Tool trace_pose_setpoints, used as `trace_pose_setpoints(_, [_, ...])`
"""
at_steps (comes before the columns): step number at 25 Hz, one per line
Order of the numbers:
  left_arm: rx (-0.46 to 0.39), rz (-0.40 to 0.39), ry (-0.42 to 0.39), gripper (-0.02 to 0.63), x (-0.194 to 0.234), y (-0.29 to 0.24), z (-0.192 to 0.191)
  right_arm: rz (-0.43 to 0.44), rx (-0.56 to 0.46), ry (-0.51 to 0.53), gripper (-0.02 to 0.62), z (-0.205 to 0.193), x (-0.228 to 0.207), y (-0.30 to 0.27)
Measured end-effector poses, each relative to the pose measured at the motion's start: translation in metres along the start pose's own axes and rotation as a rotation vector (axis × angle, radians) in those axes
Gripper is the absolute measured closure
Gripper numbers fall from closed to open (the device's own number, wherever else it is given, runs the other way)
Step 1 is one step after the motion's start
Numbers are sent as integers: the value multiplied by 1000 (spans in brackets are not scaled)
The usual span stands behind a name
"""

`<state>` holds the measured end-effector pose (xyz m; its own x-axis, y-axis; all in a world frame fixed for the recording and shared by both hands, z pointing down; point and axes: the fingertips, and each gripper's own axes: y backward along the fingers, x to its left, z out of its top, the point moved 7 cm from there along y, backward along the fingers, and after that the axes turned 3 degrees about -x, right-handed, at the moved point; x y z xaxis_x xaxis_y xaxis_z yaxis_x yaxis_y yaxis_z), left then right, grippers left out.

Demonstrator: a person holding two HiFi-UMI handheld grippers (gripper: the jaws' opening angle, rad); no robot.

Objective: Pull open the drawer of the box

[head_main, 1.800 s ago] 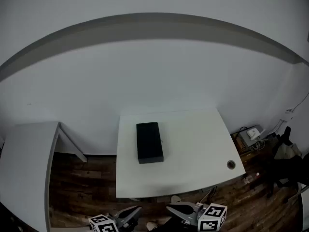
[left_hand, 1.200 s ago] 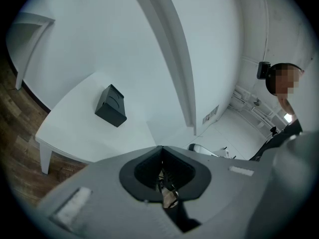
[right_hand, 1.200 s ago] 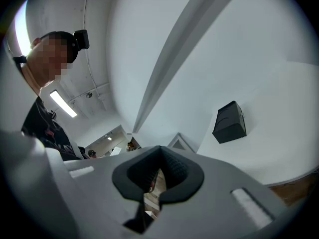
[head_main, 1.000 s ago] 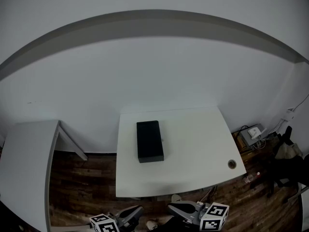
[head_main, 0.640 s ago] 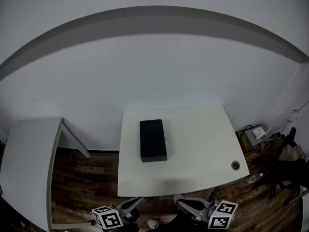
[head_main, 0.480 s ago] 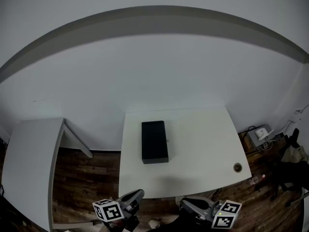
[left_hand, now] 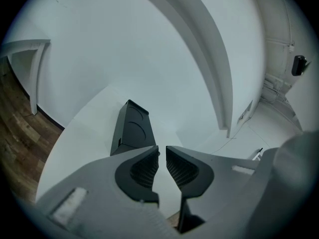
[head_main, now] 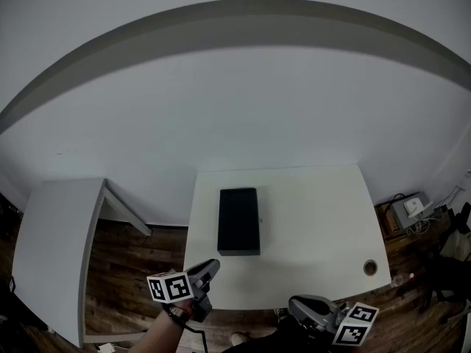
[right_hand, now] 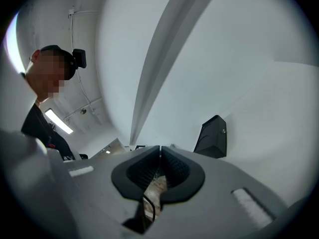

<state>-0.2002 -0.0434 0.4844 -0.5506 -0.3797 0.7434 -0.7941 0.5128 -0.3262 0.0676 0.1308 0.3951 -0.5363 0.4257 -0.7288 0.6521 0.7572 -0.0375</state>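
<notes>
Two grippers are held empty: the left gripper (left_hand: 162, 151) a slit open, the right gripper (right_hand: 160, 151) all but closed, just opened a crack. The box (head_main: 239, 220) lies on the table (head_main: 316, 219), left of centre. It should be steadied while the drawer is drawn straight.

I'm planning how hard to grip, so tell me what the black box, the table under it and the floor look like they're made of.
Black box: probably matte plastic or coated card; dull, even black faces, no glare.
Table: likely laminate or painted board; smooth, uniform white top, no grain.
Floor: wood or wood-look planks; brown, streaked boards with visible seams.
</notes>
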Motion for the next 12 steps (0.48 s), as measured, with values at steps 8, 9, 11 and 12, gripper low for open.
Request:
trace_pose_setpoints(8, [66, 164, -46, 522, 42, -47, 33, 21, 11, -31, 569, 20, -29, 2])
trace_pose_setpoints(9, [76, 186, -53, 522, 47, -52, 37, 21, 14, -34, 569, 22, -31, 3])
trace_pose_setpoints(11, [106, 233, -78, 522, 58, -63, 44, 19, 17, -41, 568, 25, -36, 5])
trace_pose_setpoints(12, [122, 257, -94, 522, 63, -68, 47, 15, 18, -44, 566, 26, -39, 6])
